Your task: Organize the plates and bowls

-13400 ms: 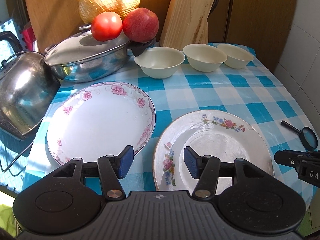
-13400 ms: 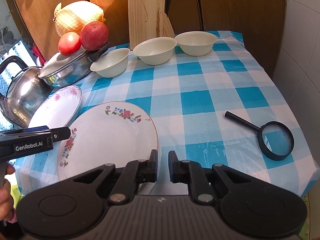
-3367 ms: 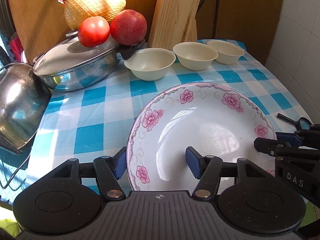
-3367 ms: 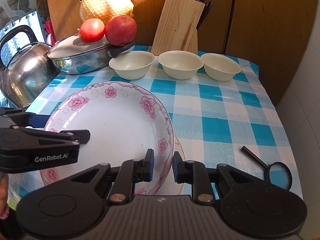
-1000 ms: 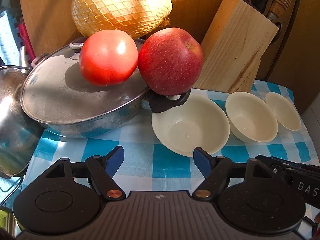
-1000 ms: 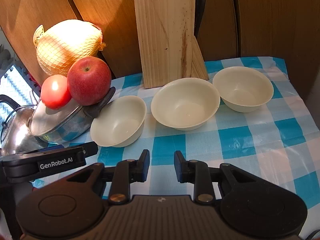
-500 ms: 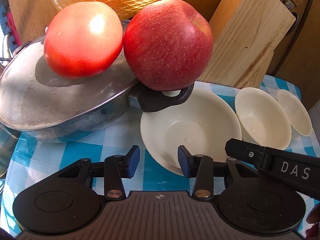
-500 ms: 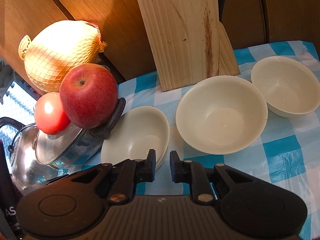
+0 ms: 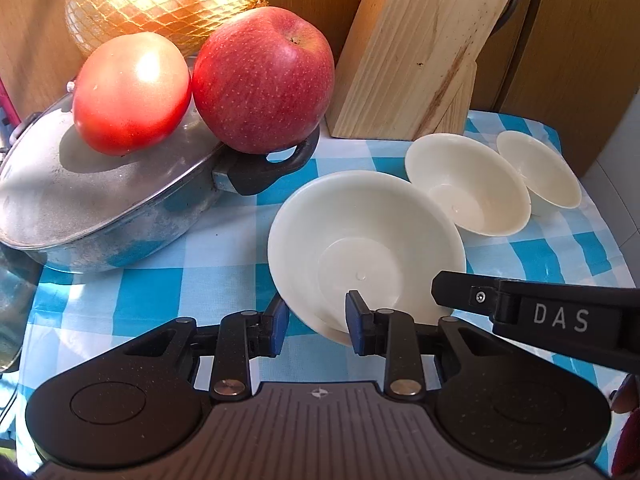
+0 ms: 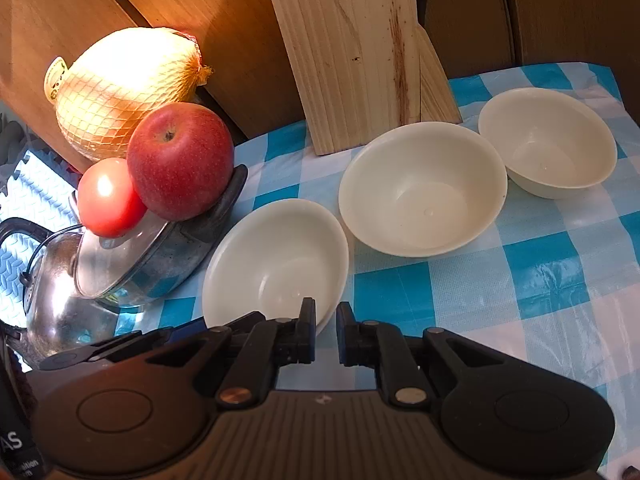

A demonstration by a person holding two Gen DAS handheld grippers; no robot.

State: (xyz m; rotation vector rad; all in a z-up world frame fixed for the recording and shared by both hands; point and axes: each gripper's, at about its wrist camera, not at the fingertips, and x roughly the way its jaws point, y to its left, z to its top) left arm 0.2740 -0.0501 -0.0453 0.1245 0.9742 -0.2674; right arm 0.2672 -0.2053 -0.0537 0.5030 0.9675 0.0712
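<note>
Three cream bowls stand in a row on the blue checked tablecloth. The nearest bowl (image 9: 366, 248) is tilted, and my left gripper (image 9: 316, 326) straddles its near rim with jaws partly open, one pad outside and one inside. My right gripper (image 10: 323, 334) straddles the same bowl's (image 10: 276, 260) right rim, jaws a narrow gap apart; its finger (image 9: 520, 304) shows in the left wrist view. The middle bowl (image 10: 422, 188) and far bowl (image 10: 548, 142) sit to the right. The plates are out of view.
A lidded steel pan (image 9: 100, 200) with a tomato (image 9: 130, 94) and an apple (image 9: 264, 80) on it stands left of the bowls. A netted melon (image 10: 124, 92), a wooden knife block (image 10: 356, 48) and a kettle (image 10: 56, 304) are behind and to the left.
Both grippers have moved onto the nearest bowl's rim. The bowl has shifted away from the pan handle and now tilts.
</note>
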